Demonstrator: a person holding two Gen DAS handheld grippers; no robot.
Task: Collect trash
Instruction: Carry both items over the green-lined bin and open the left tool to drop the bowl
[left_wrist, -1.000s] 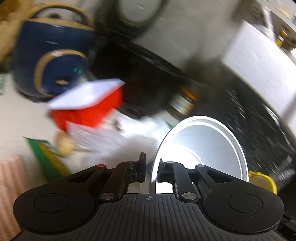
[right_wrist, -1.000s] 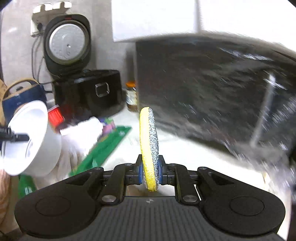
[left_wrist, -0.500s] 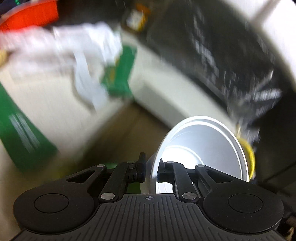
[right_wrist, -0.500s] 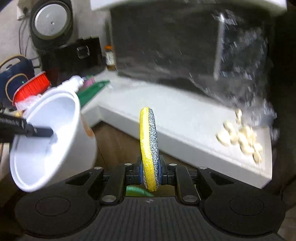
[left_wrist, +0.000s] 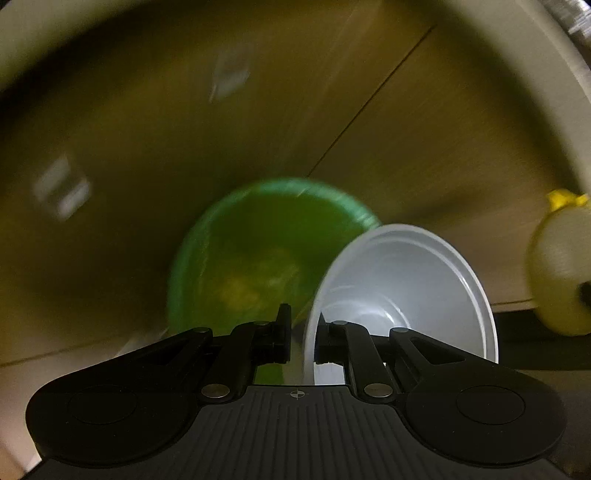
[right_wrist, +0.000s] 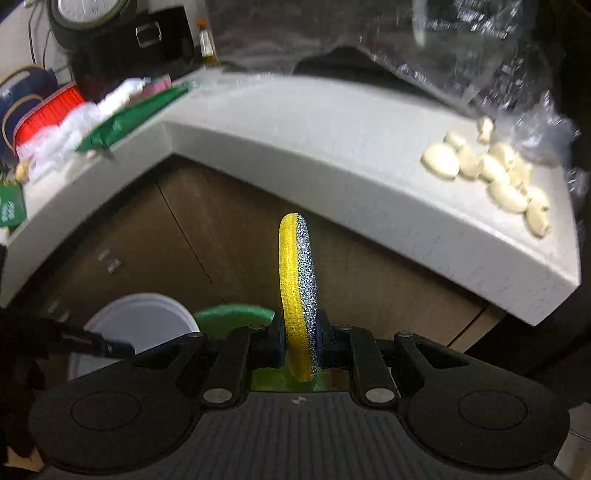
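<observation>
My left gripper (left_wrist: 303, 332) is shut on the rim of a white plastic bowl (left_wrist: 406, 291) and holds it just above and to the right of a green trash bin (left_wrist: 258, 258) on the floor. My right gripper (right_wrist: 301, 339) is shut on a yellow and silver scouring sponge (right_wrist: 299, 291) held upright above the same green bin (right_wrist: 232, 314). The bowl (right_wrist: 144, 317) and the left gripper's finger show at the lower left of the right wrist view. The sponge (left_wrist: 561, 266) shows at the right edge of the left wrist view.
Brown cabinet doors (right_wrist: 229, 236) stand behind the bin under a white counter (right_wrist: 332, 140). On the counter lie garlic cloves (right_wrist: 491, 166), a clear plastic bag (right_wrist: 517, 66), green packets (right_wrist: 133, 114), white wrappers (right_wrist: 74, 129), a red container (right_wrist: 48, 110) and a black rice cooker (right_wrist: 122, 33).
Both grippers have dropped from counter height to below the counter edge. The bowl and sponge now hang over the green bin, which has come into view.
</observation>
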